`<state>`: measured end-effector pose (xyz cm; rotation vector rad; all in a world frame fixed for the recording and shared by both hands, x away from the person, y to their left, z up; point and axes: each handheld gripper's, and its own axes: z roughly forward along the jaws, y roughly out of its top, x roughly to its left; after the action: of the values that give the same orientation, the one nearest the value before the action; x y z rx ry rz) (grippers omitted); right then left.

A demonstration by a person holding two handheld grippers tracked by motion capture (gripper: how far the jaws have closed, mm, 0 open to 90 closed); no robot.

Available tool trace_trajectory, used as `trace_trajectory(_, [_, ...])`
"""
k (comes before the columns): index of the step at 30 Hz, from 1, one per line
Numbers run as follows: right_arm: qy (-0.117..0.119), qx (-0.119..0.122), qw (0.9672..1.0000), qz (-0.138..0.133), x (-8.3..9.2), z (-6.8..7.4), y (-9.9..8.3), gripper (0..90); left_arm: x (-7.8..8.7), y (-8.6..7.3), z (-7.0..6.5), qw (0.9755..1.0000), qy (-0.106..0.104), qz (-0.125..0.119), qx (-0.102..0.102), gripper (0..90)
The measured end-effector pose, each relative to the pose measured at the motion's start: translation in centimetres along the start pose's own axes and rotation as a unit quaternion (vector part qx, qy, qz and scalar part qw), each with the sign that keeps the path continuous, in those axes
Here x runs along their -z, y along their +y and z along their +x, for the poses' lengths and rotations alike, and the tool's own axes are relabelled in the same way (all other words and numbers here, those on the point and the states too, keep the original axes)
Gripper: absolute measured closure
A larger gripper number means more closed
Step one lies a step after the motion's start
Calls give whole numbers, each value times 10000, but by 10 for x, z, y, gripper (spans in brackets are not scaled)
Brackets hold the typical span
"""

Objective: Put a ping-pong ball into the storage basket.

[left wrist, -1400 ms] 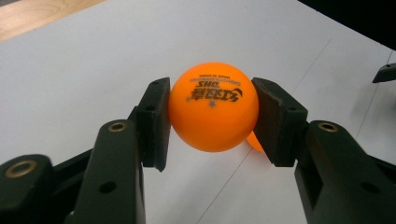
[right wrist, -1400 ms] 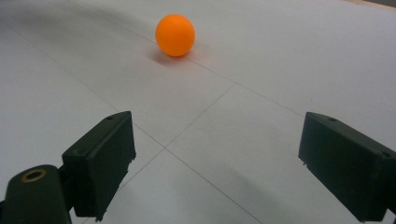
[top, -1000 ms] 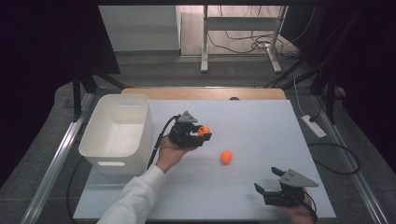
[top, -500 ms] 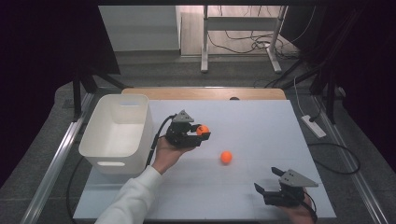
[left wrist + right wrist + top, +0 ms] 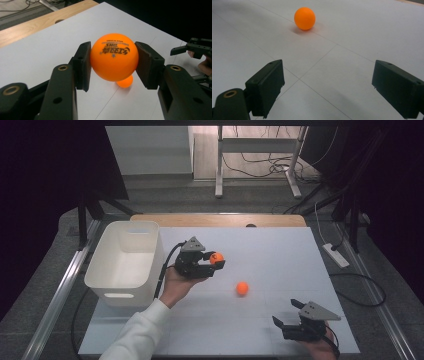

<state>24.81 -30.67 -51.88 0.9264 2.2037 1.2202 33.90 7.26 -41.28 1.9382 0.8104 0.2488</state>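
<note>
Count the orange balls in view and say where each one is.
2. One orange ball is clamped between the jaws of the left gripper, right of the white bin. The other ball lies loose on the white table. The bin's inside looks empty.

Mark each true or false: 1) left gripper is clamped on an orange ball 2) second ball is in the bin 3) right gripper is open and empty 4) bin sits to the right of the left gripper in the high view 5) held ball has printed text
1. True. The left gripper has both pads against an orange ping-pong ball.
2. False. The second orange ball lies on the white table, between the two grippers; nothing can be seen inside the white bin.
3. True. The right gripper has its jaws wide apart with nothing between them.
4. False. The bin stands to the left of the left gripper in the high view.
5. True. Dark lettering shows on the held ball, upside down in the left gripper view.
</note>
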Motion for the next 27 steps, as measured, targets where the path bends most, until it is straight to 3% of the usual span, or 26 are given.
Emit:
trace_trajectory(17, [-18,-3,10000,3,0,0,0,106,12,3,0,9998,-1,-178,10,503])
trace_trajectory(27, [-10,2,10000,-37,0,1,1,106,22,7,-4,9995,36,-296,-82,503])
